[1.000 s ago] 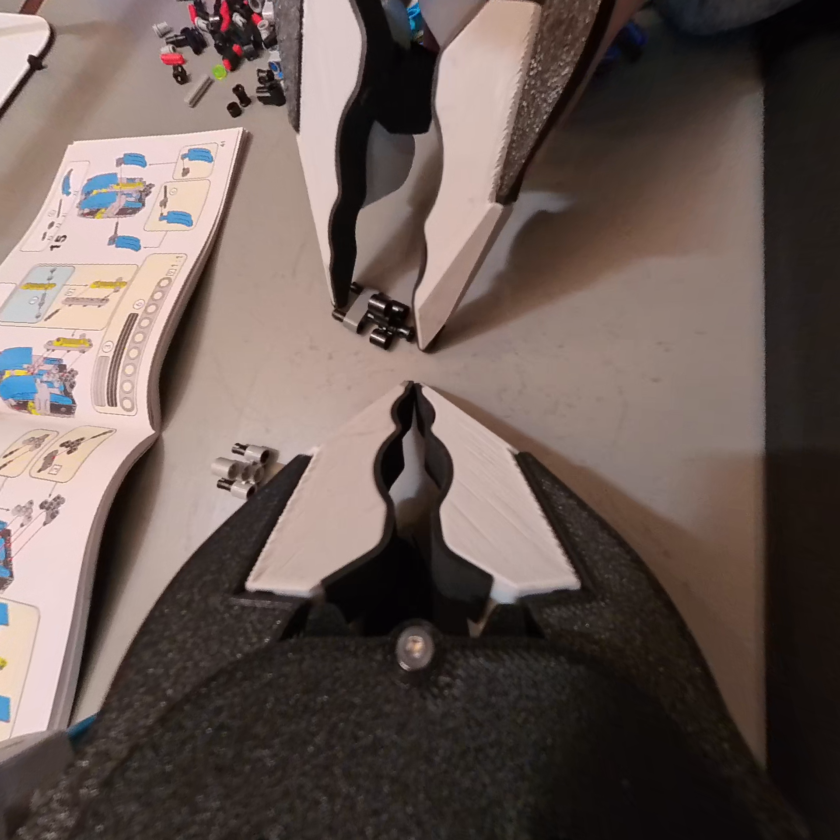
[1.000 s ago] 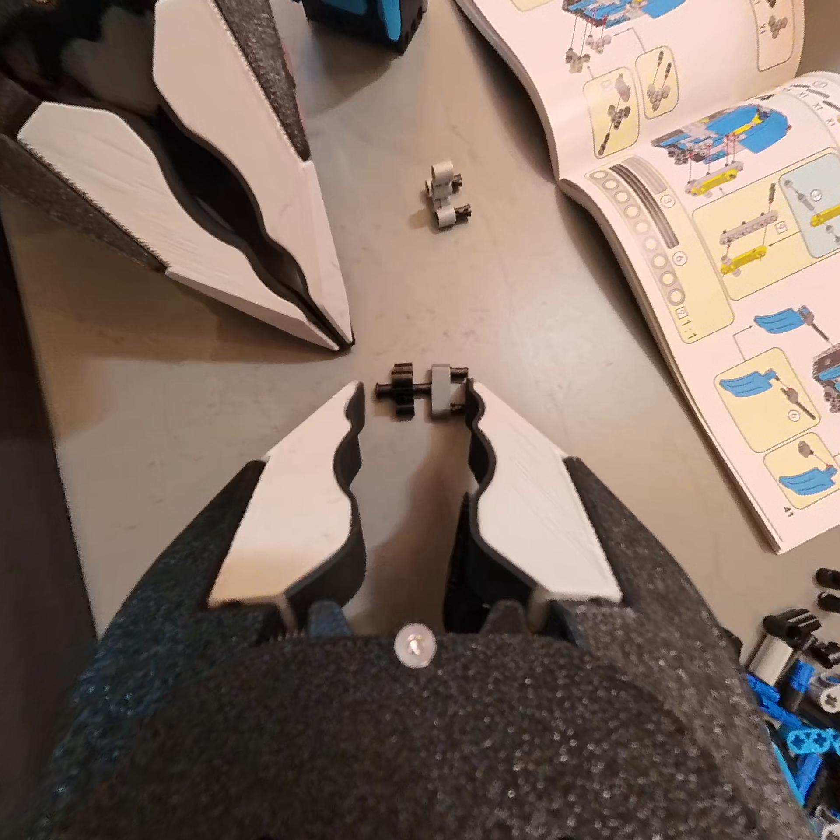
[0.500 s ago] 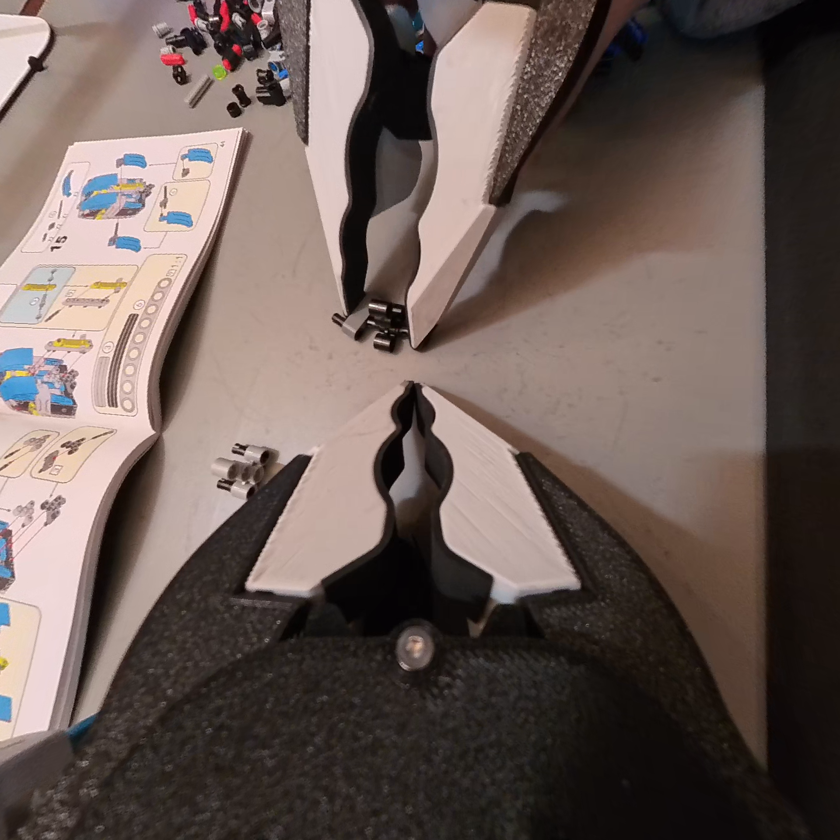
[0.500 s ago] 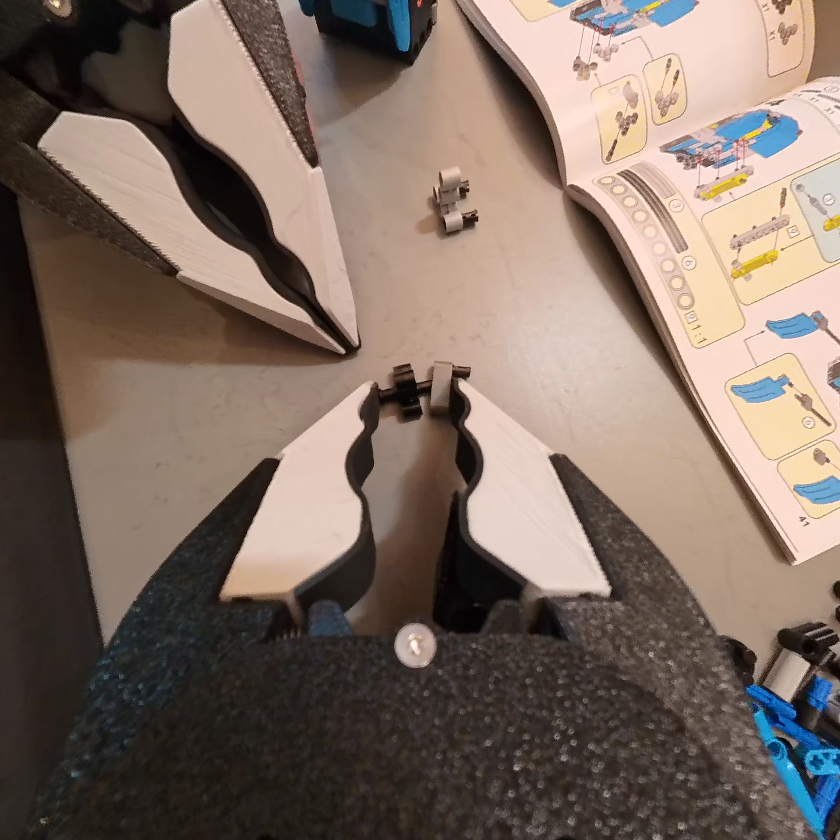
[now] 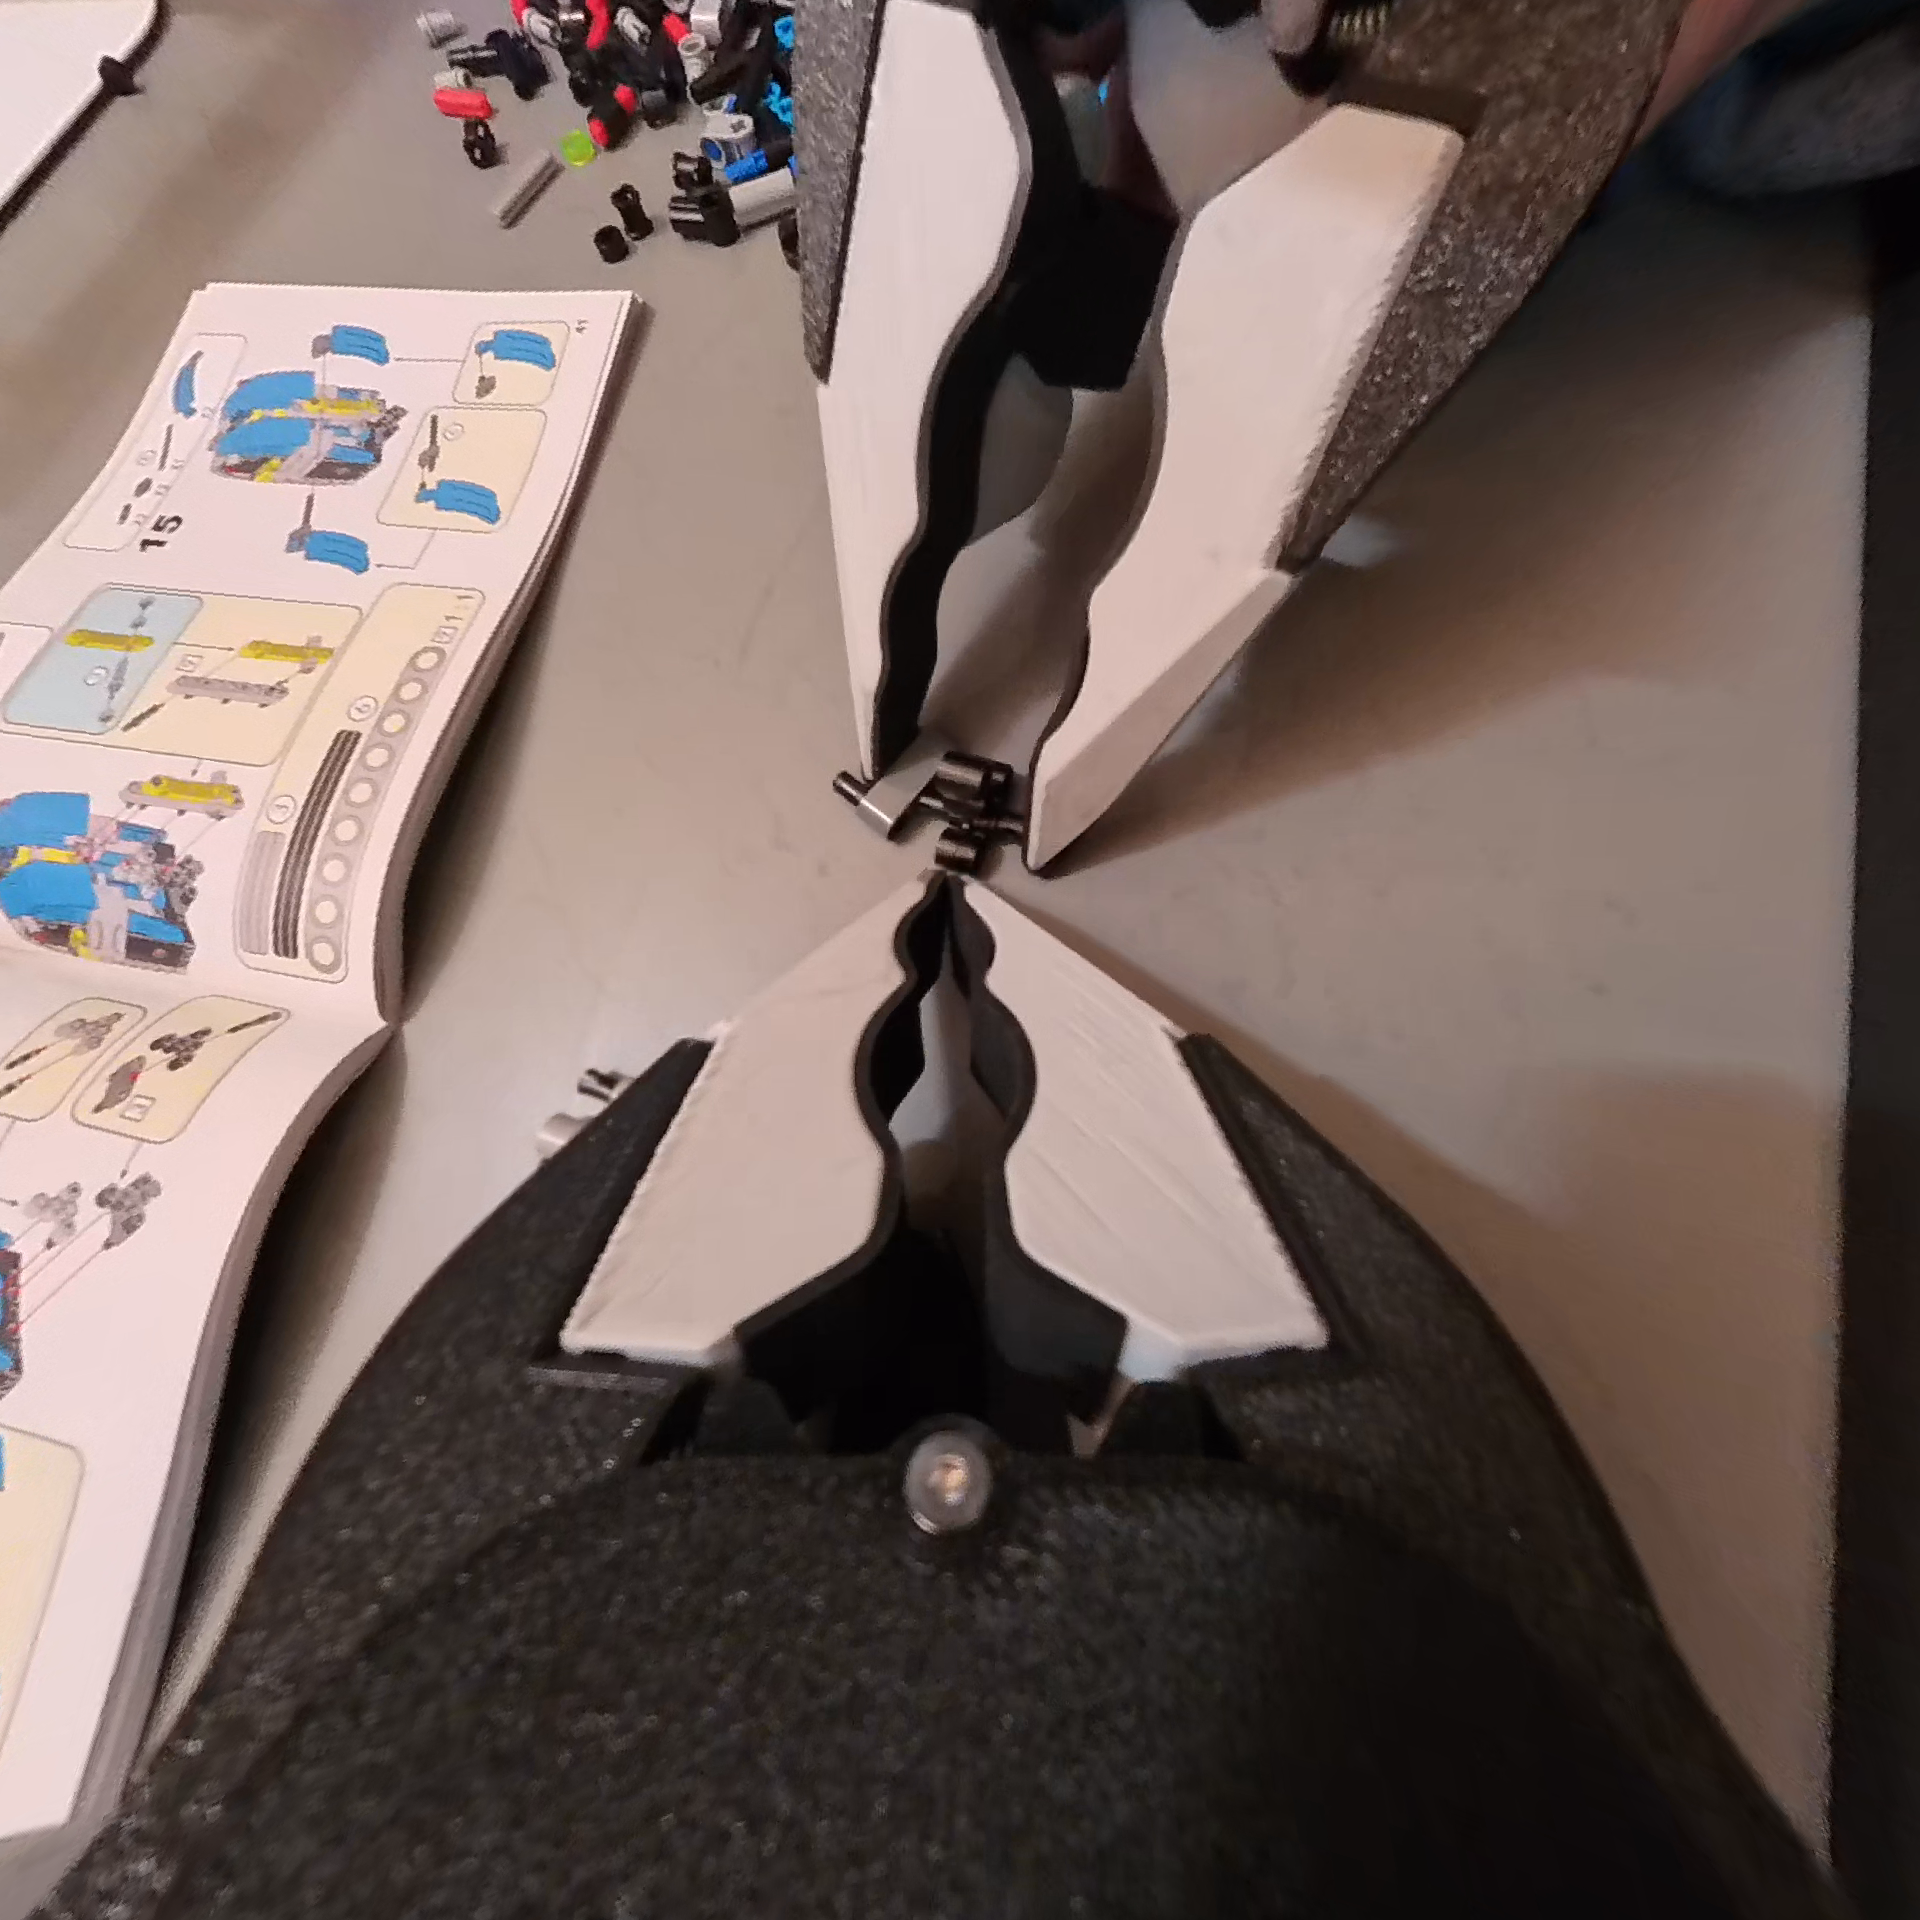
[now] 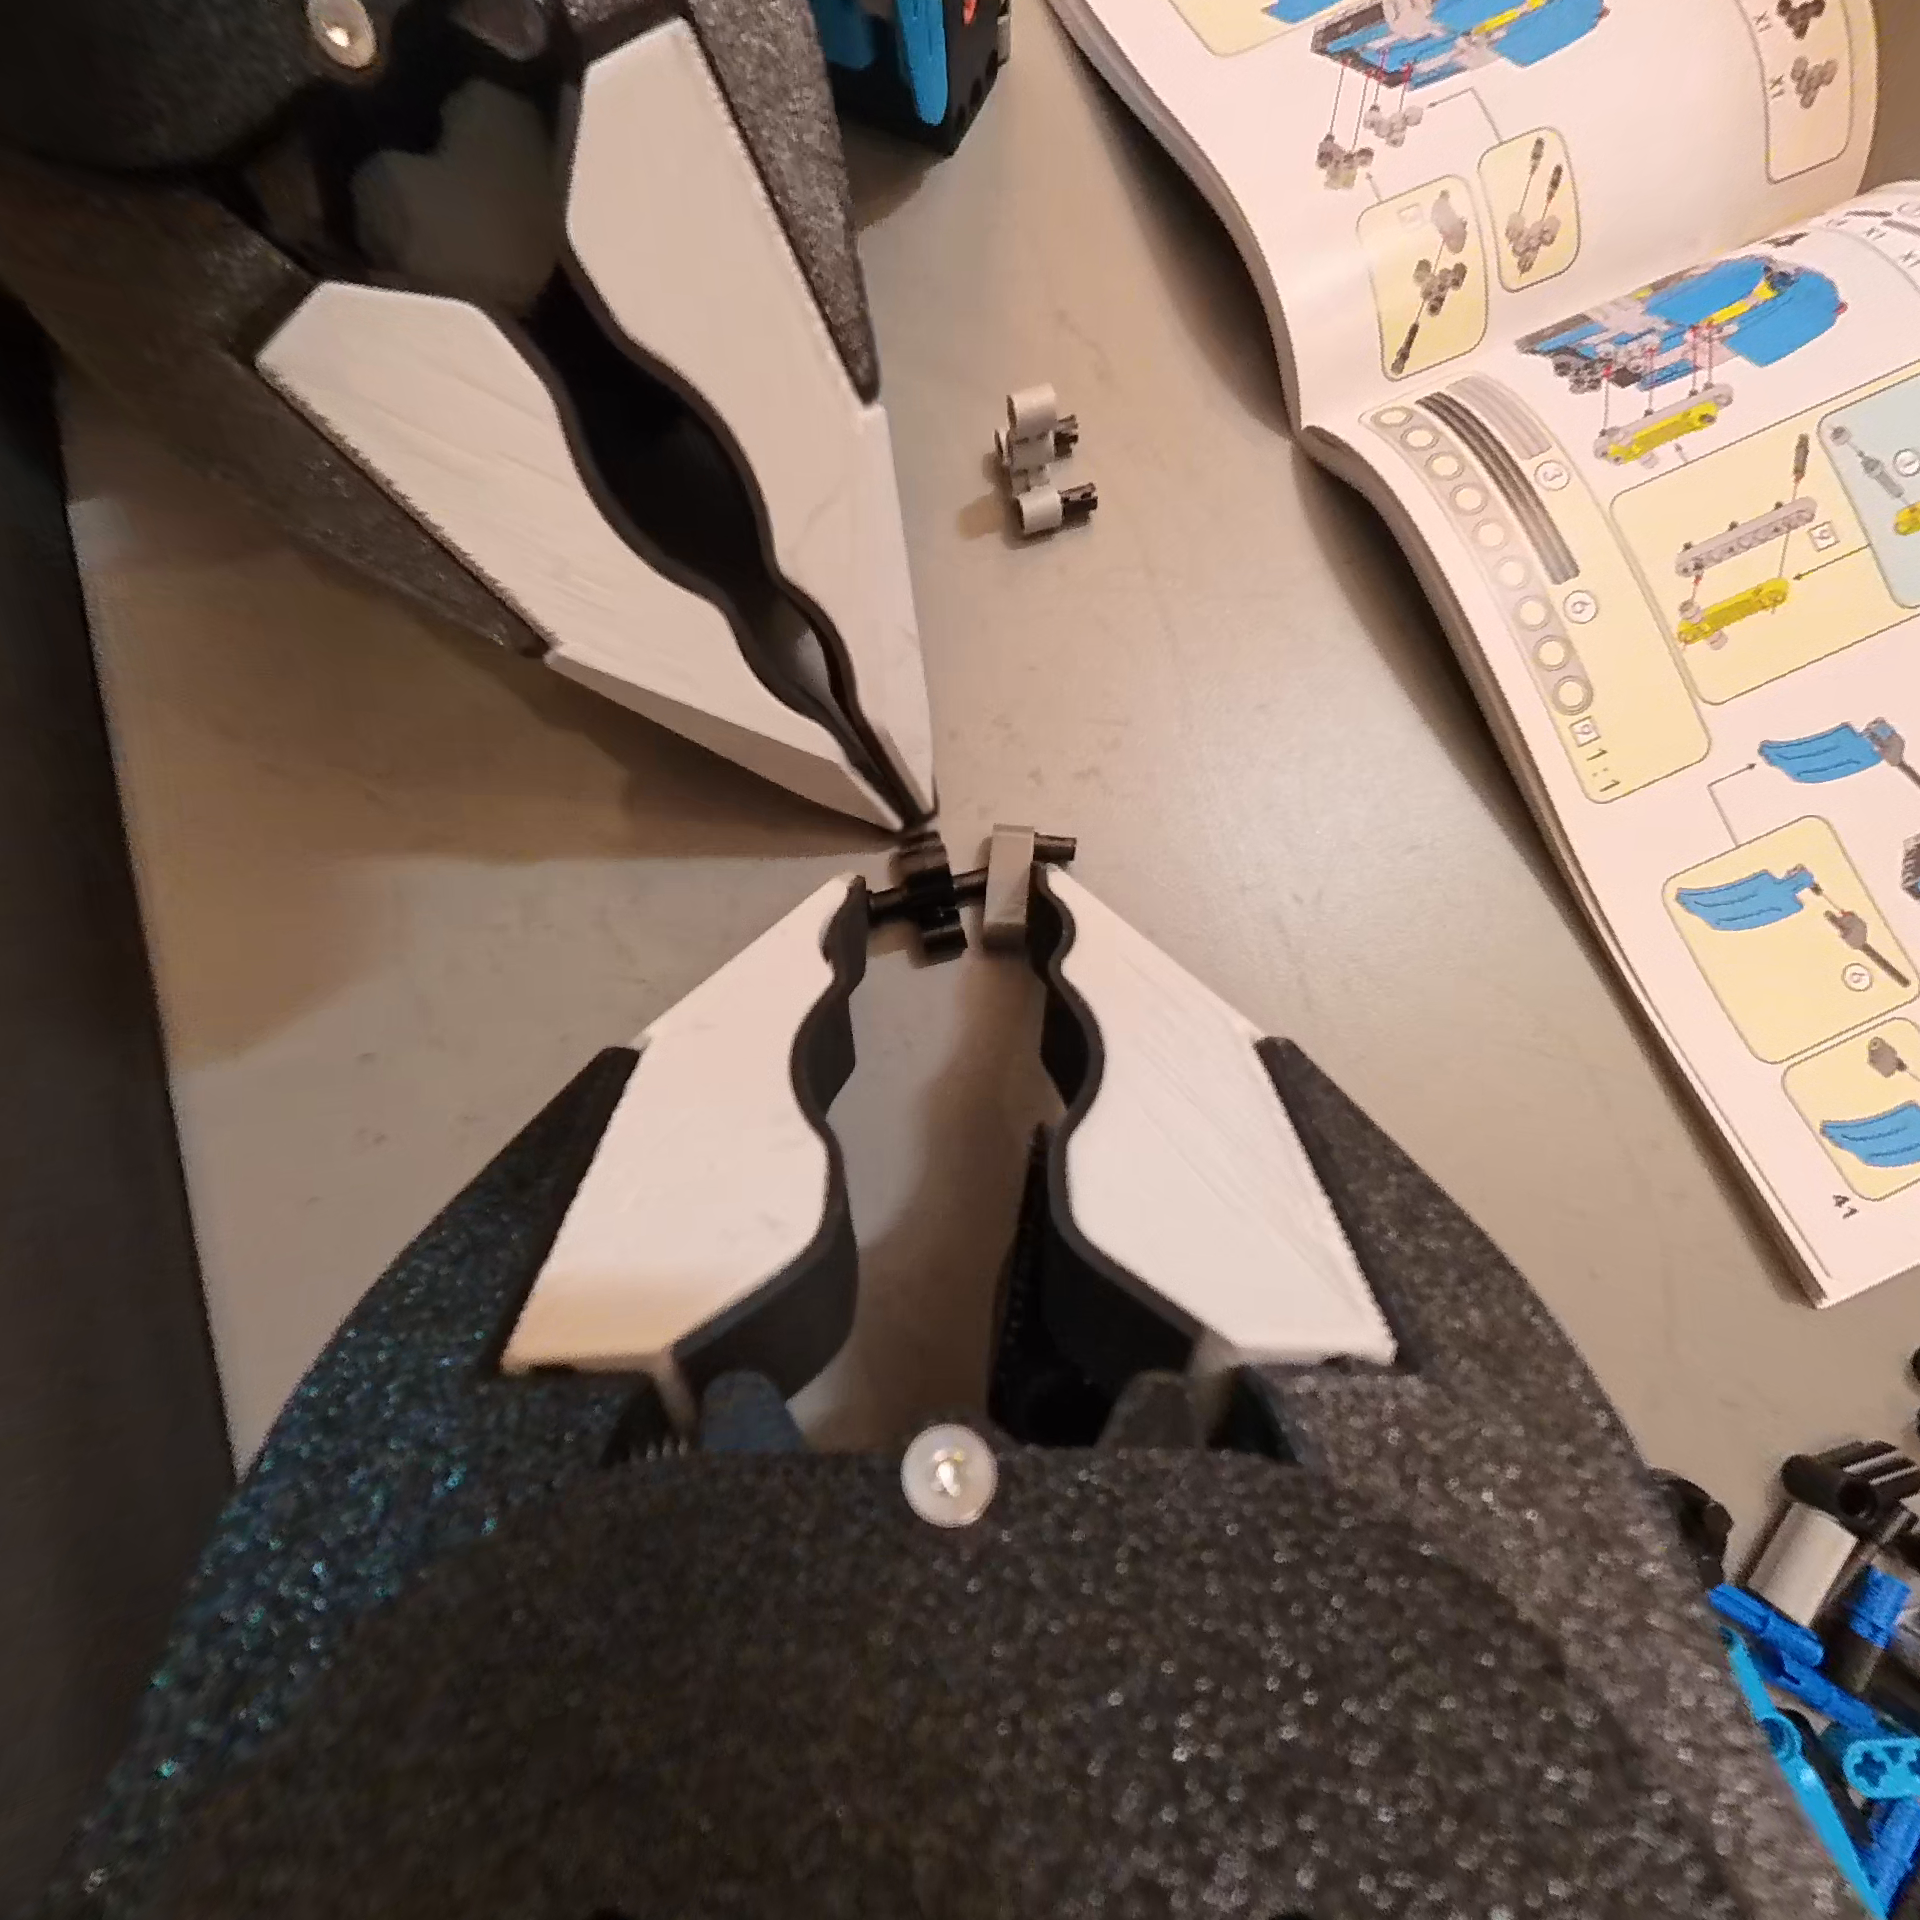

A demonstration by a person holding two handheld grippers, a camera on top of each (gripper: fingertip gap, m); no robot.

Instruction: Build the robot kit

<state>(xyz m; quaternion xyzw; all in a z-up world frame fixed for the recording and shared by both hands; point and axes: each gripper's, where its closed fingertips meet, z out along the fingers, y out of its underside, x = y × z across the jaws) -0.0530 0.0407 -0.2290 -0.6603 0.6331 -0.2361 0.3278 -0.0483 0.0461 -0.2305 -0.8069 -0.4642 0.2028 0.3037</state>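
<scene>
A small black-and-grey axle piece [image 6: 956, 883] lies on the grey table [image 6: 1195, 790]. My right gripper [image 6: 945, 883] is closed on it: one fingertip meets the black axle end, the other the grey part. My left gripper [image 5: 948, 883] is shut and empty. Its tips touch the black part of the piece [image 5: 935, 805] from the opposite side. In the left wrist view the right gripper [image 5: 956, 816] comes down from the top. In the right wrist view the left gripper [image 6: 914, 821] comes in from the upper left.
An open instruction booklet [image 5: 260, 675] [image 6: 1610, 623] lies beside the grippers. A second small grey piece [image 6: 1034, 462] lies between them, half hidden in the left wrist view [image 5: 582, 1101]. Loose parts [image 5: 644, 83] [image 6: 1829, 1662] and a blue-black model [image 6: 914, 52] lie farther off. The table's dark edge [image 5: 1891, 935] is near. Left and right tips are no more than a few centimetres apart.
My right gripper has narrowed from open until it grips the axle piece. My left gripper, still shut, has moved forward until its tips meet the piece.
</scene>
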